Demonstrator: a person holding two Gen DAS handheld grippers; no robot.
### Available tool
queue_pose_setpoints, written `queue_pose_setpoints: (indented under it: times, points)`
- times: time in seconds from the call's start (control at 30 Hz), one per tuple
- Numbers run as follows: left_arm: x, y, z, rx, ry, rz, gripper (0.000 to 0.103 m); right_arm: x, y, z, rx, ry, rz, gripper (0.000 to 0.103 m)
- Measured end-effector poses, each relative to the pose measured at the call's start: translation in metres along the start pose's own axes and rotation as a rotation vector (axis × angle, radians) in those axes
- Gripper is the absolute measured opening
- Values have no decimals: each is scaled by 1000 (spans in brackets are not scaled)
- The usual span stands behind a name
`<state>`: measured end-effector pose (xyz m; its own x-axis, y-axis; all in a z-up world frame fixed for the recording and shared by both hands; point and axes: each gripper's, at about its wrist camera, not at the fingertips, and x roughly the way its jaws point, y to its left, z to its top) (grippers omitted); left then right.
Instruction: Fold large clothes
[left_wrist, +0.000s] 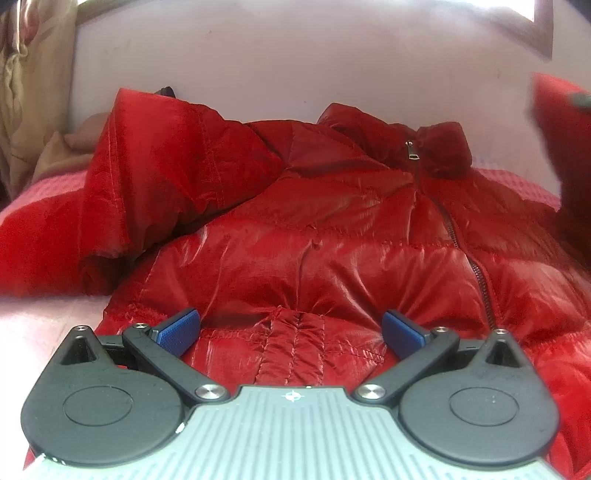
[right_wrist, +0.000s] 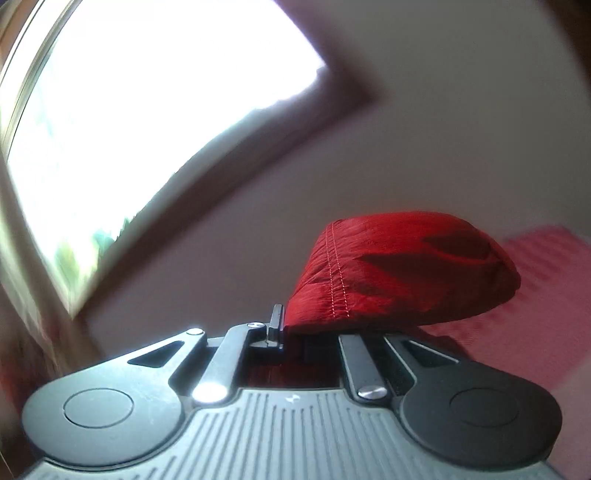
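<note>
Left tool (left_wrist: 291, 332): jaws spread wide, both blue pads (left_wrist: 177, 330) visible, nothing between them. It sits low over the hem end of the red puffer jacket (left_wrist: 332, 229), the quilted hem fabric lying in the gap between the fingers but not pinched.

Jacket position: laid front-up on a bed with a pink textured cover (left_wrist: 48, 184), collar toward the far wall (left_wrist: 295, 55). Zipper (left_wrist: 476, 273) is closed and runs from the hem up to the collar, silver pull tab (left_wrist: 410, 150) near the top. Sleeve on the left of the view (left_wrist: 155, 162) is bunched and folded up against the body of the jacket. Beige cloth (left_wrist: 55, 155) lies behind that sleeve; a patterned curtain (left_wrist: 22, 92) hangs at the far left.

Right edge of the left wrist view: blurred red fabric (left_wrist: 561, 147) raised above the bed, with a dark object at its top edge, too blurred to identify.

Right tool (right_wrist: 295, 332): fingers drawn close together, clamped on a fold of the jacket's red fabric. The held part, a sleeve (right_wrist: 402, 273) with a double stitch line, bulges up and to the right beyond the fingertips, lifted clear of the pink cover (right_wrist: 535, 295). Camera is tilted; a bright window (right_wrist: 147, 110) with a dark frame fills the upper left. Right view is motion-blurred.
</note>
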<state>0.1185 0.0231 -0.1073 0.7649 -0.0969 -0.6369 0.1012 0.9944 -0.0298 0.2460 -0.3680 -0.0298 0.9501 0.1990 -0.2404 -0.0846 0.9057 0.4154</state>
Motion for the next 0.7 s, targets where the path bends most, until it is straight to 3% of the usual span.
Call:
queue_pose_setpoints:
  times: [0.23, 0.3, 0.37, 0.57, 0.7]
  points:
    - [0, 3, -2, -22, -3, -18, 103, 91, 138, -120, -690, 269, 25, 9]
    - [-1, 5, -3, -34, -7, -29, 103, 107, 147, -153, -802, 344, 18, 10]
    - [-2, 6, -4, -45, -9, -38, 103, 109, 154, -173, -917, 344, -1, 14]
    - [-2, 5, -5, -55, -14, -48, 103, 99, 148, -172, -1004, 320, 27, 35]
    - [-2, 9, -5, -71, -17, -62, 103, 89, 147, -146, -836, 290, 133, 68]
